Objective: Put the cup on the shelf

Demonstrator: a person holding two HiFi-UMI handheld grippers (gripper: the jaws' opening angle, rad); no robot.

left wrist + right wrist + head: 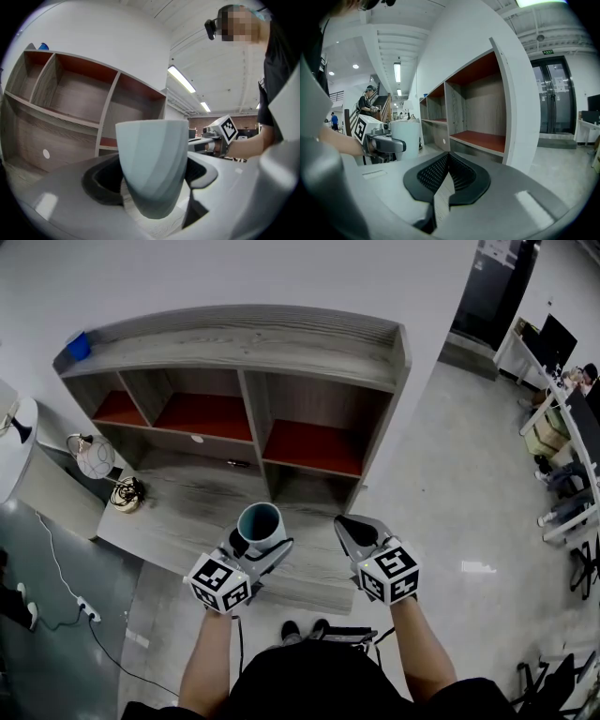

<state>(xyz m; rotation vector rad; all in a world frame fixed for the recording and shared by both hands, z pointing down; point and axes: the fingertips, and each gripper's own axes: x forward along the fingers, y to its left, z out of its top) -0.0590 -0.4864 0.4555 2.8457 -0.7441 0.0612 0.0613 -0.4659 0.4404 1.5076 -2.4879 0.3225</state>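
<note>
A pale blue-grey cup (260,519) stands upright between the jaws of my left gripper (256,540), which is shut on it, above the front edge of the shelf unit's low grey ledge (178,507). In the left gripper view the cup (152,159) fills the middle, and the dark pads (101,180) press on its lower sides. The grey wood shelf (253,343) with red boards lies ahead. My right gripper (345,525) hovers to the cup's right, shut and empty. In the right gripper view the right gripper's (448,161) pads meet, and the cup (405,136) shows at the left.
A small blue object (79,345) sits on the shelf top's left end. A small fan (96,457) and a coiled cable (126,494) rest at the ledge's left end. Desks and chairs (567,437) stand at the far right. A power strip (84,611) lies on the floor.
</note>
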